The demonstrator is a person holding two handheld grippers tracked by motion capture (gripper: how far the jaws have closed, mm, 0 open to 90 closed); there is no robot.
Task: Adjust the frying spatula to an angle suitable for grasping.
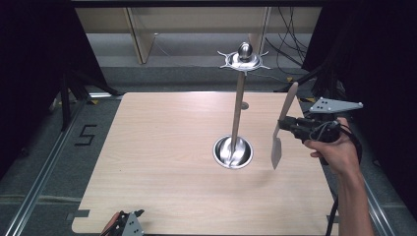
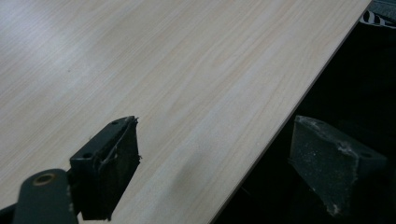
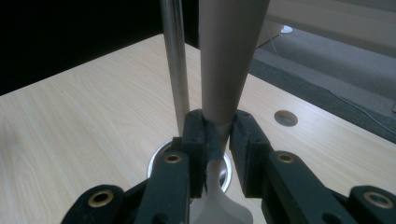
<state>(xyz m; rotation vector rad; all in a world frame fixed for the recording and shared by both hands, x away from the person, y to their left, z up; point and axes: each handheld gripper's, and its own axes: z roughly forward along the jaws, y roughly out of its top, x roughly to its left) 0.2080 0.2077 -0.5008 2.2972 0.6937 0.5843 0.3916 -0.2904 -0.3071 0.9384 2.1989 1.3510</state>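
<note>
The table (image 1: 172, 162) is evenly lit from overhead, while the surroundings from nine to three o'clock are left nearly black. Glare is seen on the steel base (image 1: 233, 152). Soft shadows are cast. Near parts are blurred in both gripper views.

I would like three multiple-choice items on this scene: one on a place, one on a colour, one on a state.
1. Where does the rack's base stand?
A. mid-table
B. near left corner
C. on the floor

2. What colour is the spatula's handle?
A. red
B. black
C. light wood

3. How is the right gripper?
A. open, empty
B. shut on the spatula
C. lying on the table

Answers:
1 A, the round base sits mid-table.
2 C, the handle is pale wood.
3 B, both jaws press the spatula's neck, held above the table.
</note>
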